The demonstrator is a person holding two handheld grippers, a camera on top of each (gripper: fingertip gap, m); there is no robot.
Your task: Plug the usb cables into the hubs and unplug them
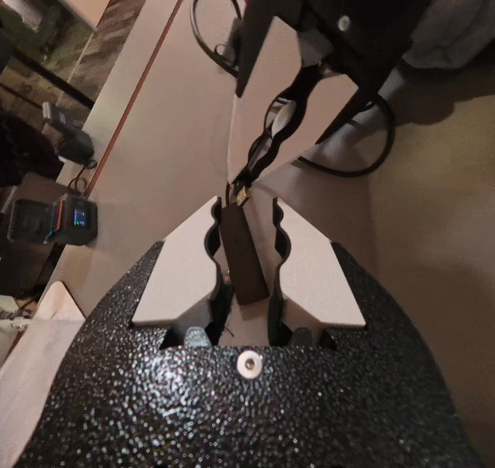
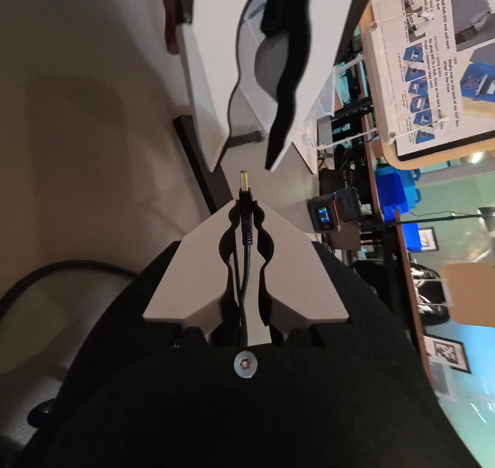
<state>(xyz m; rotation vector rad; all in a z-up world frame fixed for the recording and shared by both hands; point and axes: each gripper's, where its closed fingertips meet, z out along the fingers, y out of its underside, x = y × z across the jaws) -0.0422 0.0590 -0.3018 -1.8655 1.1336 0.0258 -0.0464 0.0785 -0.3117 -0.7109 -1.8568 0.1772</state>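
Observation:
A slim dark hub lies on the white table between the fingers of my left gripper. The jaws stand apart, with a gap showing on the hub's right side. My right gripper is shut on a black USB plug. Its gold metal tip points forward and its cable runs back between the fingers. In the left wrist view the right gripper comes in from above and holds the plug just at the hub's far end. The hub and left gripper also show in the right wrist view.
Black cables loop on the table behind the right gripper and to its right. A small camera with a lit screen sits at the table's edge. An instruction sheet in a clear stand and blue plastic parts stand beyond. Both grippers' tips are close together, under 4 cm apart.

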